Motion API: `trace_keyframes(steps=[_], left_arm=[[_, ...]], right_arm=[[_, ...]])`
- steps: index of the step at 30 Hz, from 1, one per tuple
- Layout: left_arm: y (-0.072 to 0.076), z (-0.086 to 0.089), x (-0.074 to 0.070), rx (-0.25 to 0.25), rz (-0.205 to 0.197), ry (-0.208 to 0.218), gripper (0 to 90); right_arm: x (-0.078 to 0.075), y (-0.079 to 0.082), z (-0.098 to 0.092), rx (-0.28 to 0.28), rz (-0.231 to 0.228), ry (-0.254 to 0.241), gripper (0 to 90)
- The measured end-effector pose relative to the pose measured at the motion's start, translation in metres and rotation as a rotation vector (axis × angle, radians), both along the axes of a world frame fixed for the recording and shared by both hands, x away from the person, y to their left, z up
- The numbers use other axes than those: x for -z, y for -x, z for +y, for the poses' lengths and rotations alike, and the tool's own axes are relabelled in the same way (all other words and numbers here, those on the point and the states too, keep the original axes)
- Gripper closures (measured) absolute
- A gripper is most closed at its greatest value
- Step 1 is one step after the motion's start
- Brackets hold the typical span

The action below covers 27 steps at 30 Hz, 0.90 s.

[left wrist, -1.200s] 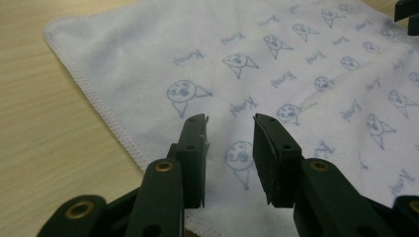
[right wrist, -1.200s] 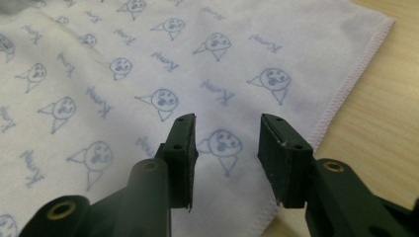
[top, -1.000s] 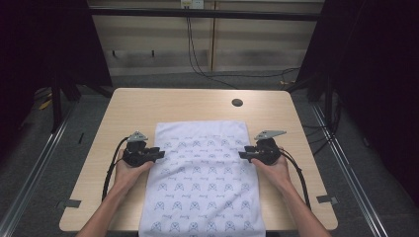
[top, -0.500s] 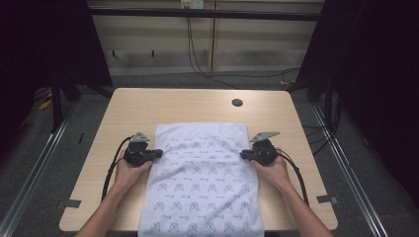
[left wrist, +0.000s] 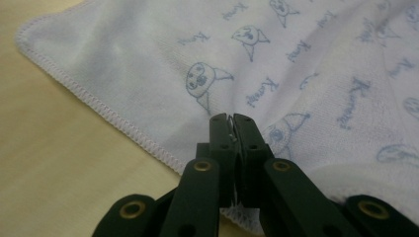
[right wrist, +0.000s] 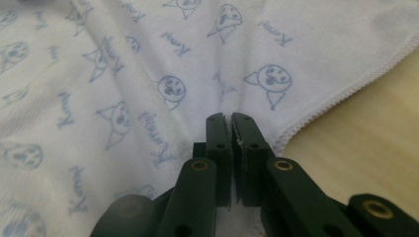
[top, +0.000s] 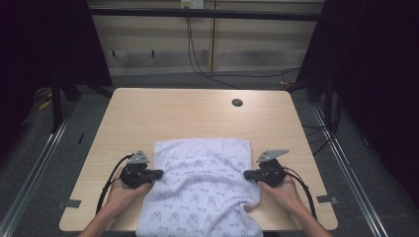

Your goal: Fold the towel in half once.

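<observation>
A white towel (top: 202, 187) printed with small blue cat faces lies on the wooden table (top: 188, 113), and its near end hangs over the front edge. My left gripper (top: 159, 173) is shut on the towel's left hem, which is pinched between the black jaws in the left gripper view (left wrist: 230, 118). My right gripper (top: 247, 174) is shut on the right hem, where the cloth (right wrist: 99, 74) puckers toward the jaws (right wrist: 230, 117). The right jaws have just been closing on it. A hand holds each gripper from the near side.
A small dark round hole (top: 237, 102) sits in the tabletop at the far right. The far half of the table is bare wood. Cables (top: 106, 185) trail from both grippers toward the front edge. Dark curtains and floor rails flank the table.
Both grippers have come toward the near edge of the table, dragging the towel with them. Its far edge now lies closer to me and the cloth bunches near the right gripper.
</observation>
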<state>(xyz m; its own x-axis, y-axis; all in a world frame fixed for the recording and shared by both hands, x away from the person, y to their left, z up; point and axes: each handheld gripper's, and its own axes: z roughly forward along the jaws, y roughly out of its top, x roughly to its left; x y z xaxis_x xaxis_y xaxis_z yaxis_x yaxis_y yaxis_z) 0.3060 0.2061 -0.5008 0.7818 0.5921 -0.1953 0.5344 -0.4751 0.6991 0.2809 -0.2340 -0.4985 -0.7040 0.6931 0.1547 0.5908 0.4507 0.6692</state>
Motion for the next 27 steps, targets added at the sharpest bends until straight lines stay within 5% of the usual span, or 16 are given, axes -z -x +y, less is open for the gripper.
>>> trace_keyframes(steps=[9,12,15,18,23,27], left_arm=[[0.054,-0.002,-0.004,0.118,0.09,0.013,86.1],[0.059,-0.002,-0.008,0.128,0.075,0.014,78.1],[0.044,0.003,-0.014,0.074,0.055,0.059,73.8],[0.027,0.007,-0.016,0.022,0.037,0.069,72.0],[0.002,0.01,-0.014,-0.05,0.017,0.052,67.2],[-0.013,0.011,-0.011,-0.087,-0.004,0.023,61.6]], right_arm=[[-0.005,0.064,-0.003,-0.106,0.068,-0.004,85.3],[-0.008,0.073,-0.001,-0.12,0.061,0.007,72.8],[-0.017,0.061,-0.007,-0.072,-0.007,-0.052,69.3],[-0.023,0.032,-0.015,0.003,-0.058,-0.048,66.2],[-0.008,-0.021,-0.02,0.083,-0.06,0.03,56.9],[0.0,-0.04,-0.016,0.101,-0.068,0.072,55.1]])
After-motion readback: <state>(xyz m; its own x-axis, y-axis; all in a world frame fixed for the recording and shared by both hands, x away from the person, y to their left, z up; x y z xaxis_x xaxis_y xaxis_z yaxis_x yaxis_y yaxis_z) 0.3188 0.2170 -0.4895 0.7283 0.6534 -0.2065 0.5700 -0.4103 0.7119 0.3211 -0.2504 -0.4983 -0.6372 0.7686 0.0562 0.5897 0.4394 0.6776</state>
